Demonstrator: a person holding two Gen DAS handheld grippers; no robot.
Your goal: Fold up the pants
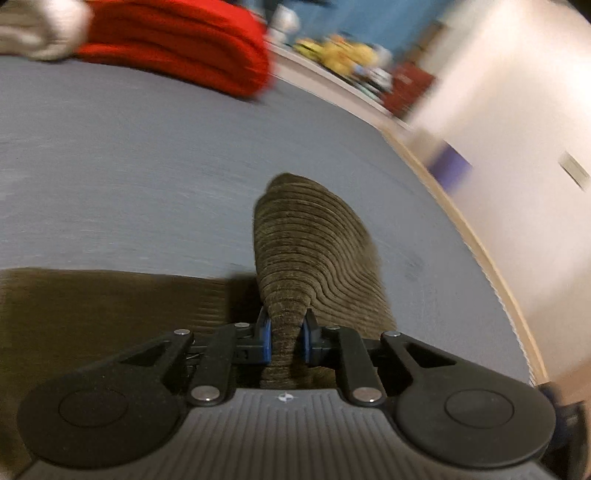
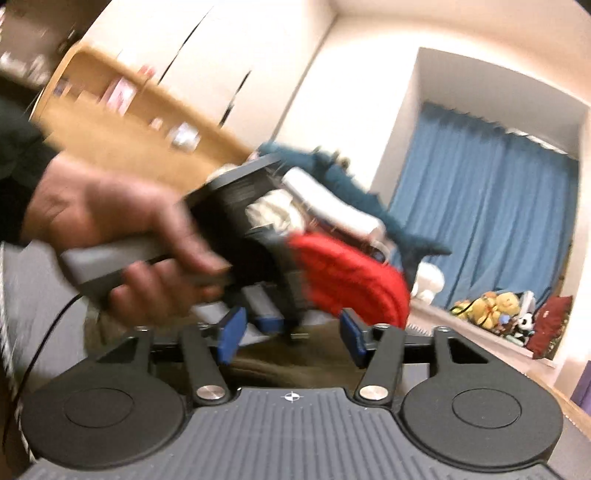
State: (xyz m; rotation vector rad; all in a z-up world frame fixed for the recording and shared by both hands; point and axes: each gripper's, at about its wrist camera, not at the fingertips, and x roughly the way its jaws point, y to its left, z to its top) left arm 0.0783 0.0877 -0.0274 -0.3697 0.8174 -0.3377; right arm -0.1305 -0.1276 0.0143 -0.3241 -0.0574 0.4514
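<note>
Pants of olive-brown ribbed corduroy [image 1: 306, 251] lie on a flat grey-blue bed surface [image 1: 129, 166] that fills most of the left wrist view; the bulk of the cloth spreads dark across the lower left of that frame, and one bunched fold rises up the middle, pinched at its base between the blue pads [image 1: 264, 338] of the left gripper [image 1: 286, 339], whose jaws stand narrow and clamp the fabric. A folded red knitted blanket [image 1: 177, 40] sits at the upper left of the same frame, well apart from the pants, with a pale grey bundle of cloth [image 1: 40, 29] touching its left end. In the right wrist view a blue curtain [image 2: 480, 206] hangs at the right, and a blurred hand [image 2: 122, 229] at centre left grips the handle of the other gripper. The right gripper [image 2: 291, 338] sits at the lower centre with its jaws standing wide; the olive cloth shows below and between them, and neither blue pad [image 2: 232, 332] presses on it. A heap of soft toys [image 2: 495, 306] lies at the lower right.
</note>
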